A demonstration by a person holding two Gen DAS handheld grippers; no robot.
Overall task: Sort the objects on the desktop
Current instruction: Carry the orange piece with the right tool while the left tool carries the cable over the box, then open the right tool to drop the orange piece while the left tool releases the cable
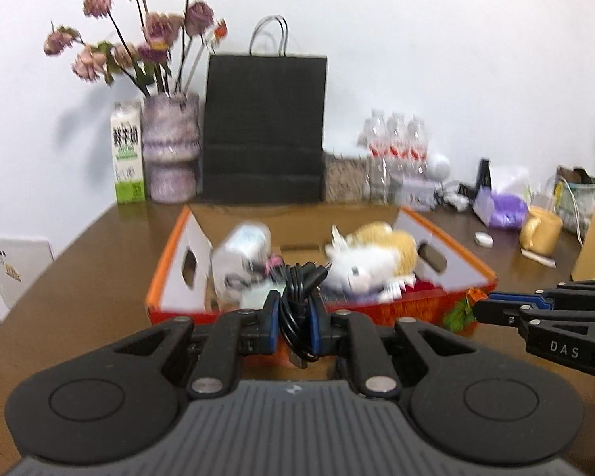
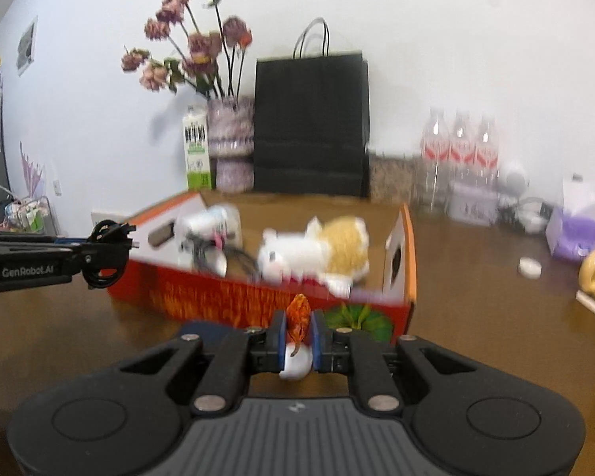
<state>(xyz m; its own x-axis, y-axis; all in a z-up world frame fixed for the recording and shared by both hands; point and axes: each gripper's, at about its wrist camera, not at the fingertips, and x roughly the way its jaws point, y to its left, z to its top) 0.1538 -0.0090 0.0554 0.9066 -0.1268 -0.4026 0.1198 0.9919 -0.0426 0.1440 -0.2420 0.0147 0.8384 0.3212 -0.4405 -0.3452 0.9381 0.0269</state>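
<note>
My left gripper (image 1: 294,309) is shut on a coiled black cable (image 1: 297,297) and holds it just in front of the orange cardboard box (image 1: 428,309). The same cable shows in the right wrist view (image 2: 107,254). My right gripper (image 2: 298,327) is shut on an orange and white wrapped item (image 2: 297,333), close to the box's near wall (image 2: 226,297). Inside the box lie a white and yellow plush toy (image 1: 373,261) and a white bottle-like object (image 1: 242,254). The right gripper also shows in the left wrist view (image 1: 484,309).
On the brown table behind the box stand a black paper bag (image 1: 263,127), a vase of dried flowers (image 1: 170,146), a milk carton (image 1: 127,150), water bottles (image 1: 396,146), a purple tissue pack (image 1: 503,202) and a yellow mug (image 1: 541,230).
</note>
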